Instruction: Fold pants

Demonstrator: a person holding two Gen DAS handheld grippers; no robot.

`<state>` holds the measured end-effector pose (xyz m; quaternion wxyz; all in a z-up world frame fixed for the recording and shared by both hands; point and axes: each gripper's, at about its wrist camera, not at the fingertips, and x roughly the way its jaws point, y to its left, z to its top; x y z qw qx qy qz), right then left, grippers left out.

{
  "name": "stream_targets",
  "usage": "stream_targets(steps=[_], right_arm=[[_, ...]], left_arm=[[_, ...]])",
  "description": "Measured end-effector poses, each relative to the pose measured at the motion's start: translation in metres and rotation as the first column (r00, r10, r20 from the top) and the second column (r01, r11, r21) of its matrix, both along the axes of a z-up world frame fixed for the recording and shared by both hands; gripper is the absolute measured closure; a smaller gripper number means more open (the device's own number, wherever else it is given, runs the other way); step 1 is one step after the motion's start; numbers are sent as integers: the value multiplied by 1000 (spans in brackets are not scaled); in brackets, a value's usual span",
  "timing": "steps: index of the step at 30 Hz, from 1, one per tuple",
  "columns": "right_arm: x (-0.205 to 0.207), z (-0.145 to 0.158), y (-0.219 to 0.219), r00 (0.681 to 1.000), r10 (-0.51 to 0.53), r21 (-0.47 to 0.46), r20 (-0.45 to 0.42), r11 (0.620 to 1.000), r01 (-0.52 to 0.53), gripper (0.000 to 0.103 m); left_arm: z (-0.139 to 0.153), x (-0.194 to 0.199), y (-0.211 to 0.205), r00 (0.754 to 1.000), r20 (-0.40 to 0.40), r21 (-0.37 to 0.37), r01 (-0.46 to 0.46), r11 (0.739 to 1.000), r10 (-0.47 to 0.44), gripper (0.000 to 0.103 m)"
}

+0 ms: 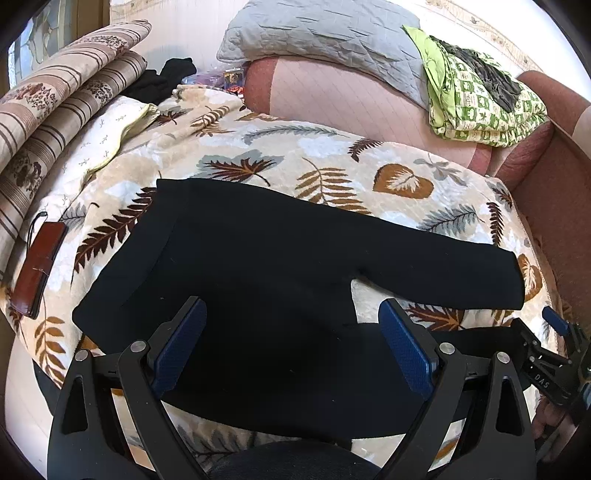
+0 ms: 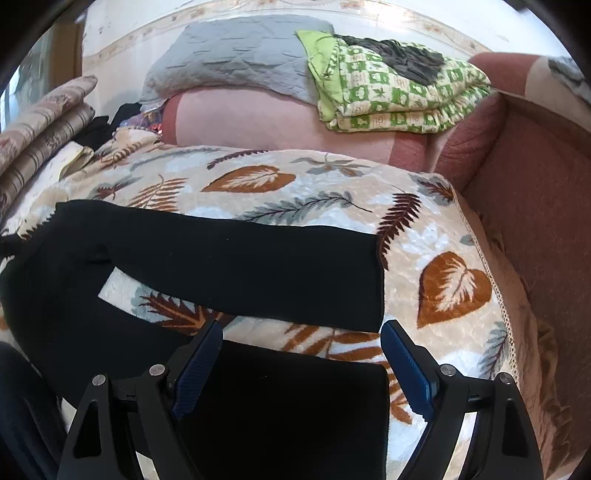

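Black pants lie spread flat on a leaf-patterned blanket, waist to the left, two legs running right with a gap between them. My left gripper is open, hovering over the seat and near leg. My right gripper is open above the near leg's cuff end; the far leg lies just beyond it. The right gripper also shows at the right edge of the left wrist view.
A brown wallet-like case lies on the blanket at left. Striped folded bedding is at far left. A grey pillow and green checked cloth rest on the pink sofa back.
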<state>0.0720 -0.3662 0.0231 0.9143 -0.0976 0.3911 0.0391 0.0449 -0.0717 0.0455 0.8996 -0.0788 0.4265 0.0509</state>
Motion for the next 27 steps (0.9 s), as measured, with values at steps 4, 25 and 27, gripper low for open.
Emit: stream_targets(steps=[4,25,27], right_arm=[[0,-1,1,1000,-12,-4,2,1000,12,16],[-2,6,-1,998,-40,9,42,999,40,16],[-2,7,-1,998,-46,14,44,999,45,16]], left_arm=[[1,-1,1,1000,1,-4,3,1000,-3,9],[15,-10,-1,1000,14,-14,16,1000,-16,9],[15,-10,-1,1000,13,-16,17,1000,-17,9]])
